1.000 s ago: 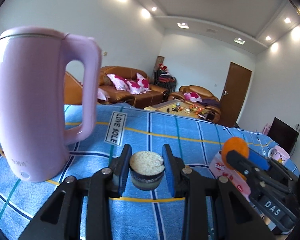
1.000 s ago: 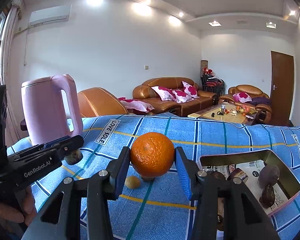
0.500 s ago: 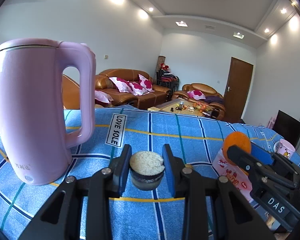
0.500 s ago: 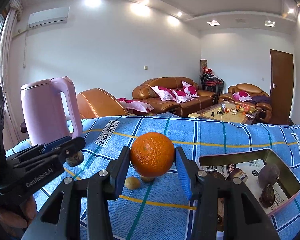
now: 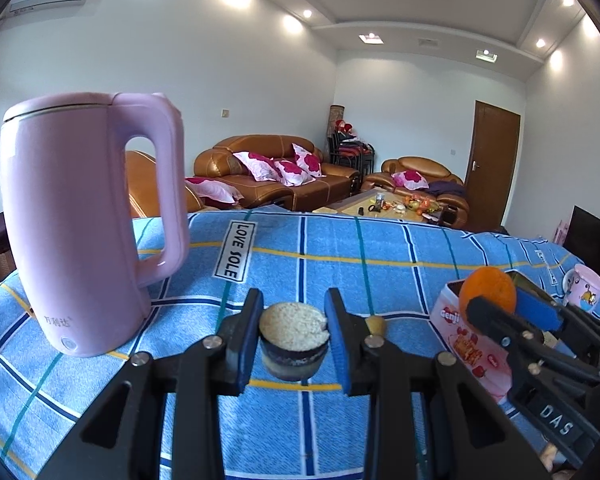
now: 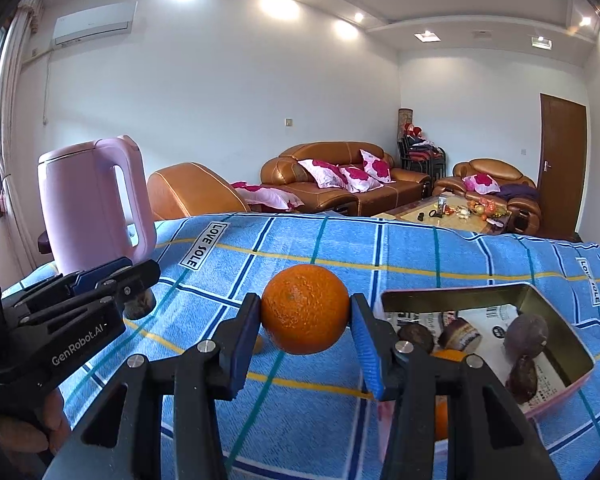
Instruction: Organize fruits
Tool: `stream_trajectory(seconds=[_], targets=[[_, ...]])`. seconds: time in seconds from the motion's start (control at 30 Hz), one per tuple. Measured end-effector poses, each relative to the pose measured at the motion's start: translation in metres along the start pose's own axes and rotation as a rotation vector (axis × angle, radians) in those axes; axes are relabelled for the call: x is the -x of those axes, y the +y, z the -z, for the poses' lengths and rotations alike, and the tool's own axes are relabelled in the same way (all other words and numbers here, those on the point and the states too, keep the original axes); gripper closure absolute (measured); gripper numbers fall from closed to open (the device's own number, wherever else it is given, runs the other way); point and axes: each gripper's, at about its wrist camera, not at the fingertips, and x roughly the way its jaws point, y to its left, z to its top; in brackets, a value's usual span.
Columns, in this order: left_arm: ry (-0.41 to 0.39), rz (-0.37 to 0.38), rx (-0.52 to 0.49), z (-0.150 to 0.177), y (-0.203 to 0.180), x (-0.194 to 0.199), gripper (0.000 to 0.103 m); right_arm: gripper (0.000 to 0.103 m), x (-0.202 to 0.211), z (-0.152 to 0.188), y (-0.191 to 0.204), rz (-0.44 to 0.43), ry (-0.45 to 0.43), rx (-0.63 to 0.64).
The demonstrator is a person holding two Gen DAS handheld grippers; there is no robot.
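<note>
Moved: left gripper (image 5: 293, 334) is drifting sideways, kettle (image 5: 76, 224) sliding left in its view.
Left: clamping a cut dark fruit (image 5: 293, 340).
Right: right gripper (image 6: 305, 330) squeezing the orange (image 6: 304, 308), hovering beside the tin (image 6: 540, 308), looking ready to drop.

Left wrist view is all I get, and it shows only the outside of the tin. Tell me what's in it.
Observer: Several dark purple fruits lie in the tin. One round one sits near the far right wall.
Operator: Report any orange in there.
Observer: One orange fruit shows at the tin's near end, mostly hidden behind a finger of the right gripper.
Operator: Check that gripper's hold.
Observer: It is shut on the orange, with a blue pad on each side, above the blue cloth.
</note>
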Motion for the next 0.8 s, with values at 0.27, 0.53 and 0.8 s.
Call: stream_trajectory(seconds=[0.27, 0.53, 0.8], targets=[[0.015, 0.010, -0.008, 0.000, -0.021, 0.000, 0.070, 0.056, 0.016, 0.003, -0.032, 0.030, -0.014, -0.025], [0.014, 0.040, -0.034, -0.003, -0.051, 0.002, 0.069, 0.056, 0.026, 0.000, -0.070, 0.075, -0.034, -0.065], [0.017, 0.099, -0.045, -0.011, -0.082, 0.002, 0.070, 0.056, 0.034, -0.002, -0.109, 0.135, -0.051, -0.098]])
